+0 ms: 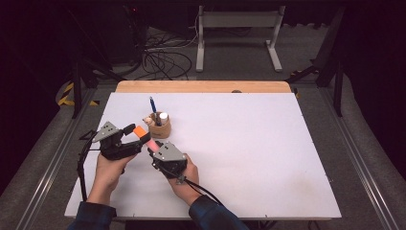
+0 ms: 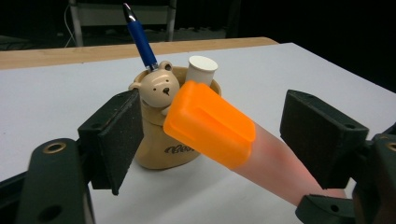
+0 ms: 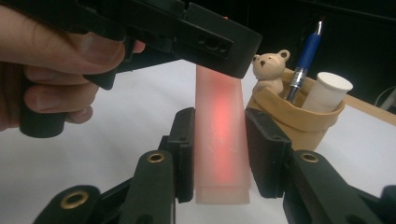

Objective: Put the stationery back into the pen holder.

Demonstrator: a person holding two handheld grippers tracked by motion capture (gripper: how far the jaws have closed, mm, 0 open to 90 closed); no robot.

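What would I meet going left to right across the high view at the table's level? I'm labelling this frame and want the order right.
Left gripper → orange cap of the marker → right gripper holding the marker's pale body → bear pen holder → bare white table.

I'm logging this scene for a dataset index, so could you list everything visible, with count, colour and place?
Marker: one, translucent pink body, held between the two hand-held grippers.
Marker cap: one, orange, on the marker's end, between the left hand-held gripper's open jaws.
Pen cup: one, tan with a bear figure, left of the table's centre.
Pen: one, blue, upright in the cup.
White cylinder: one, in the cup.
Table: one, white top with a wooden far edge.
Metal frame: one, grey, on the floor behind the table.
Cables: several, black, on the floor.
Left hand-held gripper: black, open around the cap.
Right hand-held gripper: black, shut on the marker.
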